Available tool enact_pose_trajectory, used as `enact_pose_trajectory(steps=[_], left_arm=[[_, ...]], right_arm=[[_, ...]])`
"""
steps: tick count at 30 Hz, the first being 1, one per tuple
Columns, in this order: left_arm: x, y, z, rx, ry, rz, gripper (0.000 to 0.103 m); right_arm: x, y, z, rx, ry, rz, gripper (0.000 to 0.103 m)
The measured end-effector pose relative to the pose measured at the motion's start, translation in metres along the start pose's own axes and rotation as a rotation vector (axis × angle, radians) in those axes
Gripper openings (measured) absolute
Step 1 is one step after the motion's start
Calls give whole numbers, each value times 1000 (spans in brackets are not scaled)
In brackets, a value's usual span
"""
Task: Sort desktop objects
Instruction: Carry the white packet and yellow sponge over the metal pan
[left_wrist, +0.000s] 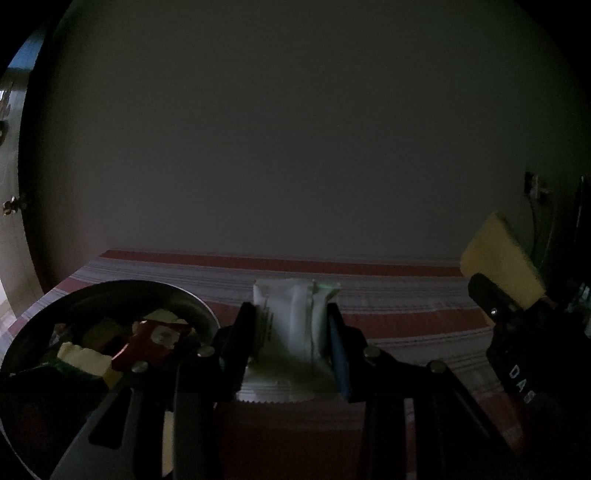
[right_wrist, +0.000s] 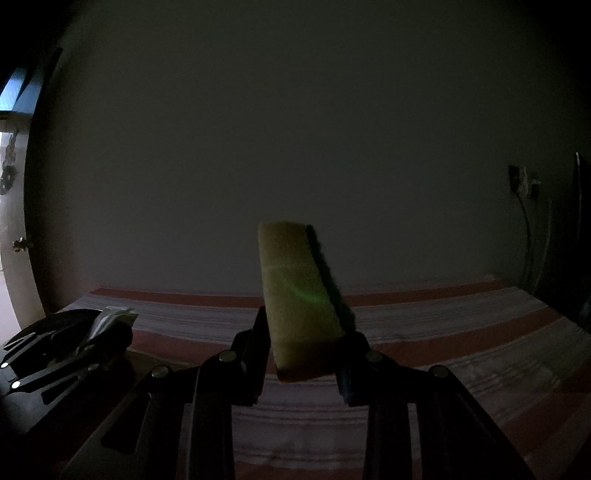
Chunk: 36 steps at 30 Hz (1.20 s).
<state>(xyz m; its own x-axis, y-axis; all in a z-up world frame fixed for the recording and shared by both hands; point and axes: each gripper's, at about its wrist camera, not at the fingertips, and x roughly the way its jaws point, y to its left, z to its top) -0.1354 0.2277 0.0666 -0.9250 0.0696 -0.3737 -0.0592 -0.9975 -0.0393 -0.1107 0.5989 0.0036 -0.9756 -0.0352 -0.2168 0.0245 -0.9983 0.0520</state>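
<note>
Sponge (right_wrist: 301, 295) clenched in right tongs (right_wrist: 303, 354), white packet (left_wrist: 295, 325) clenched in left tongs (left_wrist: 291, 343): carry each level over the bowl (left_wrist: 199, 306) before releasing.

Both tongs (left_wrist: 291, 332) (right_wrist: 304, 343) clamped, raised.

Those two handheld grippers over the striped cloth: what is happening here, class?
A person is sorting things, one gripper in each hand. The left gripper is shut on a white crinkled plastic packet, beside a round dark metal bowl already holding wrappers. The right gripper is shut on a yellow sponge with a dark green scouring side, held above the red-and-white striped tablecloth.
</note>
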Motion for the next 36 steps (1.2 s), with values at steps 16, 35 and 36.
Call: enact_pose_trajectory(steps=[16, 35, 36], left_arm=[[4, 16, -3, -22, -23, 8, 37], [10, 64, -3, -123, -23, 148, 37], [9, 66, -4, -127, -24, 159, 37]], right_arm=[[-8, -20, -5, 0, -5, 67, 33], [-31, -11, 14, -68, -10, 235, 34], [-33, -10, 17, -72, -9, 246, 34]])
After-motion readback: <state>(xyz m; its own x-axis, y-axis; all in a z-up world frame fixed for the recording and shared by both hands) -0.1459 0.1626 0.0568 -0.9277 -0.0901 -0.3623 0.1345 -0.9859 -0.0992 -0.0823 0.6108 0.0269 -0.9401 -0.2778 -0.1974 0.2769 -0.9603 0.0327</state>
